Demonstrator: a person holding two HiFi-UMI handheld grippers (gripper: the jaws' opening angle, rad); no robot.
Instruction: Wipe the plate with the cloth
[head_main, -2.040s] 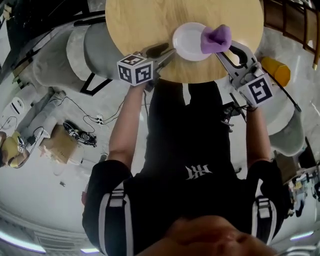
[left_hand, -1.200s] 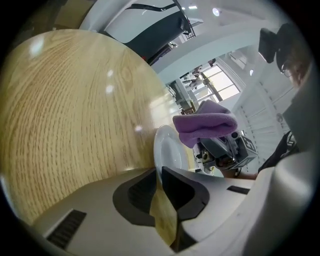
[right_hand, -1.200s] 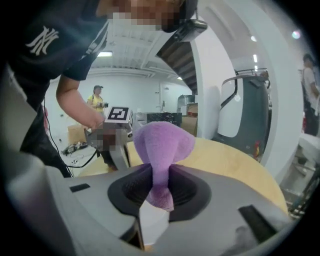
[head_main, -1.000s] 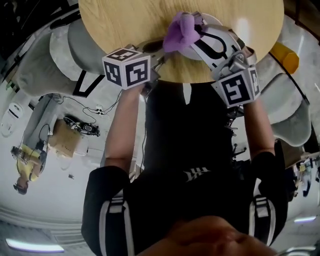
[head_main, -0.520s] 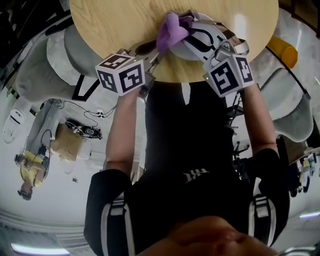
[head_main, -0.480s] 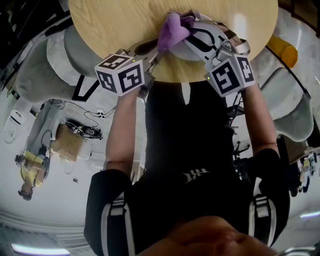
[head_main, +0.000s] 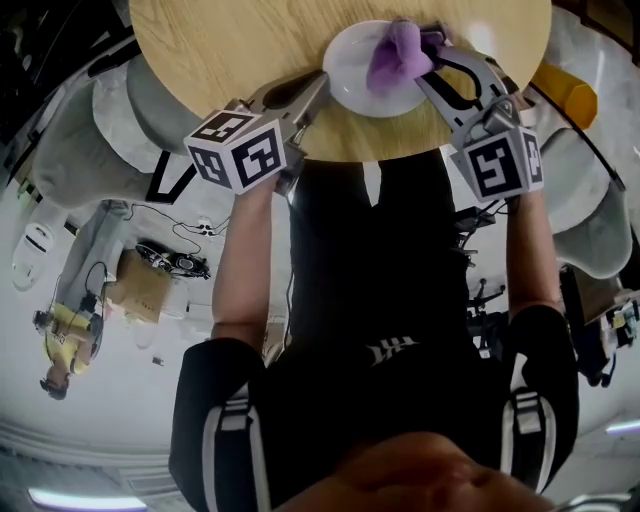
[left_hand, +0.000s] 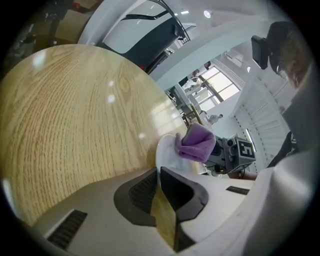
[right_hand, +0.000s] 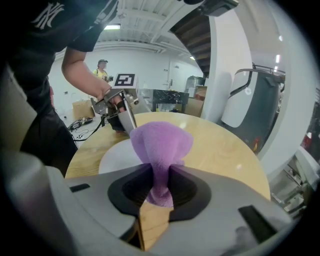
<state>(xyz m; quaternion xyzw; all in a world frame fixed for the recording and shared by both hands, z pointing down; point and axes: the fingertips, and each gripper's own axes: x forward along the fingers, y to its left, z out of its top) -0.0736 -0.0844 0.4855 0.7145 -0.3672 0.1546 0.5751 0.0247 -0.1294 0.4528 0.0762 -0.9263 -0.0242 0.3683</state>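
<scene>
A white plate (head_main: 360, 70) lies near the front edge of the round wooden table (head_main: 230, 40). My left gripper (head_main: 320, 88) is at the plate's left rim. In the left gripper view its jaws have just been closing and are pinched on the rim of the plate (left_hand: 167, 150). My right gripper (head_main: 425, 48) is shut on a bunched purple cloth (head_main: 397, 55), which rests on the plate's right half. In the right gripper view the cloth (right_hand: 160, 142) stands up between the jaws, over the plate (right_hand: 117, 157). The left gripper (right_hand: 131, 130) shows behind it.
The table's front edge runs just under both grippers. Grey padded seats (head_main: 590, 220) stand left and right of the table, with a yellow object (head_main: 565, 88) at the right. A person (right_hand: 102, 67) stands far back, and cables and a box (head_main: 150, 275) lie on the floor.
The right gripper has dragged the cloth from the plate's left edge rightward across it, uncovering the plate's left half. The left gripper stays at the rim.
</scene>
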